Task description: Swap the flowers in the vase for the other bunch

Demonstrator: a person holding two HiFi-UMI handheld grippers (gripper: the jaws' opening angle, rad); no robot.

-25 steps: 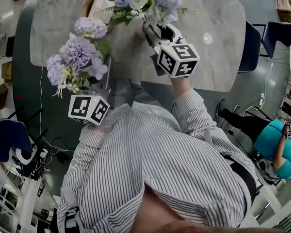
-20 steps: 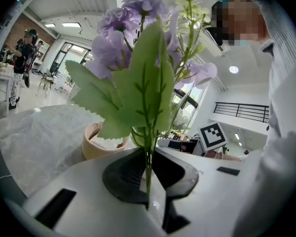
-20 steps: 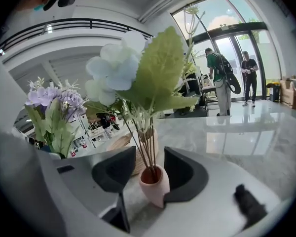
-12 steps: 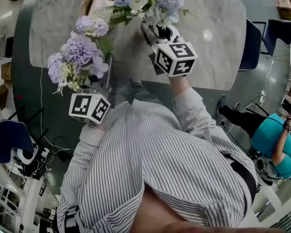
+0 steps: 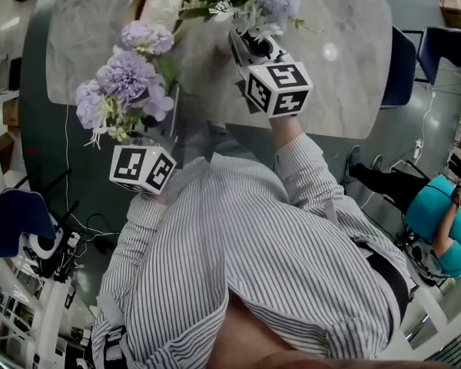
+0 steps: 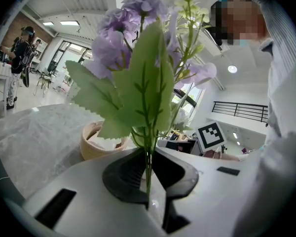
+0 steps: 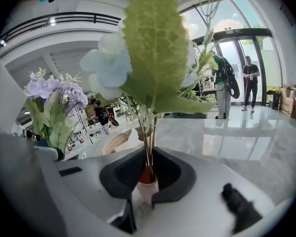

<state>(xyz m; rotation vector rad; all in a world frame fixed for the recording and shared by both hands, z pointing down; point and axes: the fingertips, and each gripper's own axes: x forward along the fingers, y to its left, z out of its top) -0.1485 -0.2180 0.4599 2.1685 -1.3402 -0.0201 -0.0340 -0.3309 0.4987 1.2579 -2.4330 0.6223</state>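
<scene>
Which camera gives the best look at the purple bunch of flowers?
Head view: the whole purple bunch shows from above. The left gripper view crowds in on its leaves and stems, with the blooms partly hidden behind them; the right gripper view shows it small at the left.

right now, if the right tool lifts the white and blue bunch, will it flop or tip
The right tool has just been closing, thin stems between its jaws. The white and blue bunch probably stays fairly stiff: its stems stand straight. It's likely top-heavy, leaves and blooms sitting high above the grip, so it may sway.
</scene>
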